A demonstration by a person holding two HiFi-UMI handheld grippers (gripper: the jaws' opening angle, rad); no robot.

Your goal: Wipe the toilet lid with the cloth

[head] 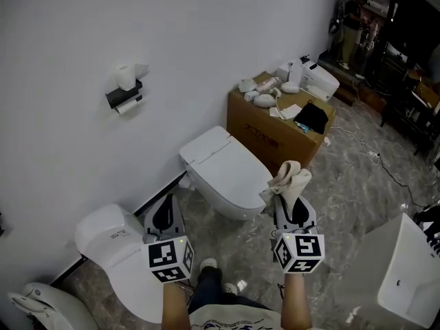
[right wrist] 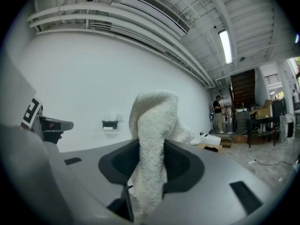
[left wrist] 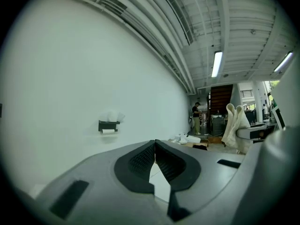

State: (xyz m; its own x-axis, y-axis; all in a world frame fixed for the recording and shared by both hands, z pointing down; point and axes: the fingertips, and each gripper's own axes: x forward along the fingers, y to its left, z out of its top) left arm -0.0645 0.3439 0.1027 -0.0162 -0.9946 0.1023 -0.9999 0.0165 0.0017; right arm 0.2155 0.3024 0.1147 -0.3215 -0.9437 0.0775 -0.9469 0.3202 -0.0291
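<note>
A white toilet with its lid (head: 223, 167) down stands against the white wall in the head view. My right gripper (head: 291, 201) is shut on a cream terry cloth (head: 289, 179) (right wrist: 152, 144), which sticks up out of the jaws just right of the lid's front edge, above the floor. My left gripper (head: 165, 218) (left wrist: 154, 154) is shut with nothing in it, held low to the left of the toilet. The cloth (left wrist: 236, 125) also shows at the right of the left gripper view.
A second white toilet (head: 113, 243) sits at the lower left. A cardboard box (head: 275, 129) with white items and a black one on top stands behind the toilet. A toilet-roll holder (head: 124, 95) hangs on the wall. A white fixture (head: 402, 273) is at lower right; a person (head: 352, 23) stands far off.
</note>
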